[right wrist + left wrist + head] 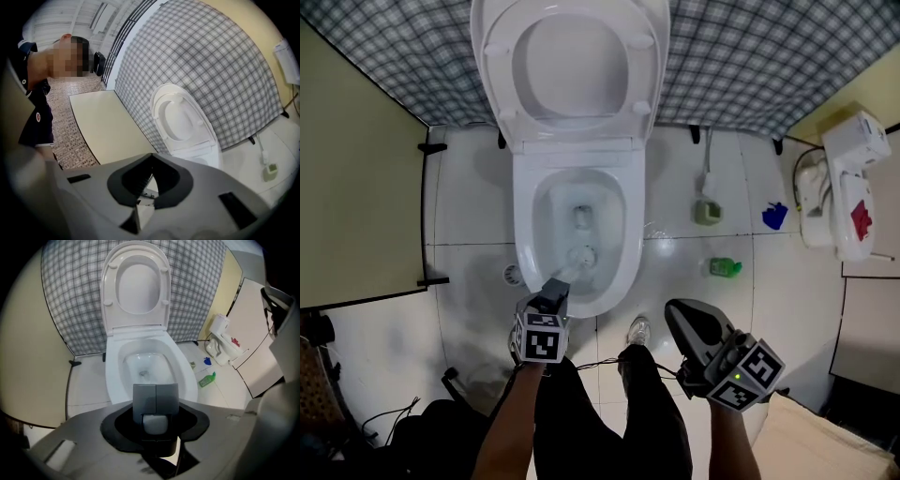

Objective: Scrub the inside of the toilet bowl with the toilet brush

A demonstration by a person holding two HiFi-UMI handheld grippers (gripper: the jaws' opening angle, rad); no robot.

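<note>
A glossy white tiled floor (469,206) fills a narrow stall, closed in by a grey-and-white checked wall (759,56) behind and a cream partition panel (356,178) on the left. The white ceramic toilet (525,234) stands against the wall with its seat and lid (502,56) raised upright. Its bowl holds a little water at the drain and the pale bristled head of the toilet brush (580,257), low on the near slope. The brush's handle runs back to the left gripper (553,292), whose jaws pinch its pale end. The right gripper (675,311) hangs apart, over the floor; its jaws seem pressed together on nothing. A green plastic bottle (725,268) lies right of the toilet.
</note>
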